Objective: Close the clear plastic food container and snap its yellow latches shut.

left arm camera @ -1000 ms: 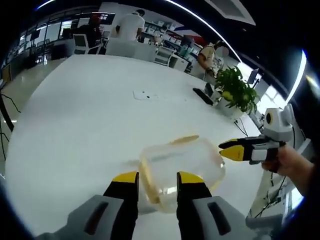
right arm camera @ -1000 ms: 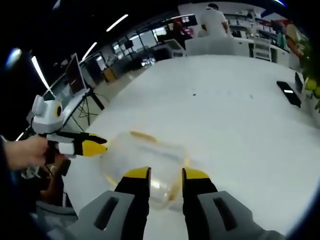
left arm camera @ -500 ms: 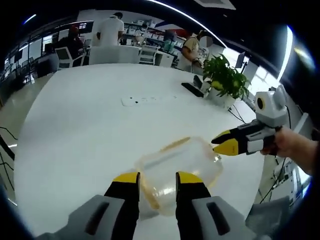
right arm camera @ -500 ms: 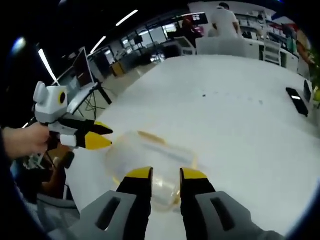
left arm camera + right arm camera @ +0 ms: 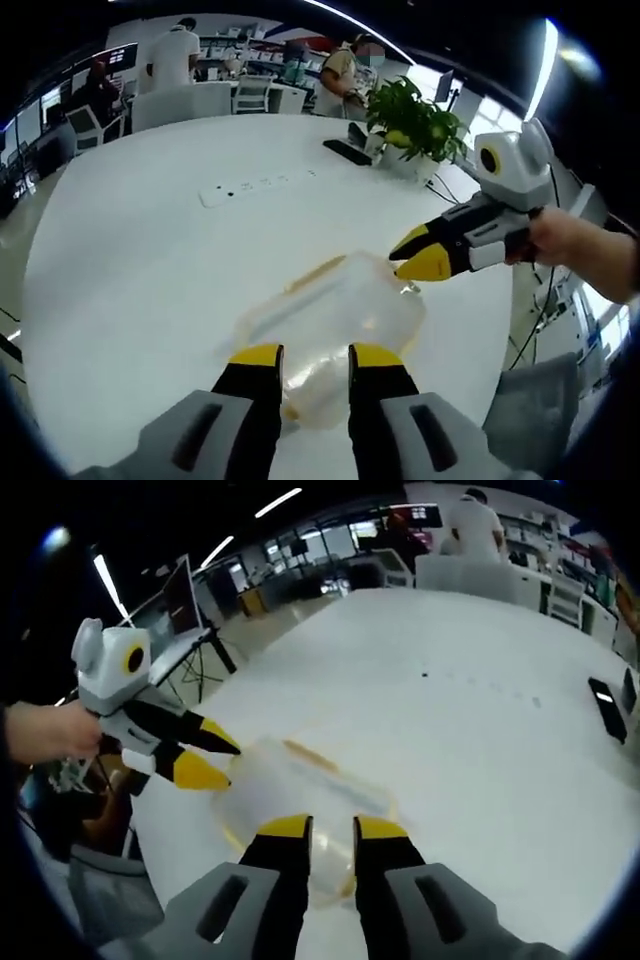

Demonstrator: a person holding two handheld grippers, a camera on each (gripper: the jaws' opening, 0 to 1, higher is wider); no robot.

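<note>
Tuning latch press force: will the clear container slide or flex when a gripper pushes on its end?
Probably slides: the clear container looks empty, so light, and sits on a smooth white table. Its thin clear walls likely flex a little. The left gripper and right gripper sit at opposite ends, which should brace it.

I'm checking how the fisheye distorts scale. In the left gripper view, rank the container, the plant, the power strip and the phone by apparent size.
1. container, though it is nearest the camera
2. plant
3. power strip
4. phone

The last two look close in size, and both lie far off, so that order is unsure.
</note>
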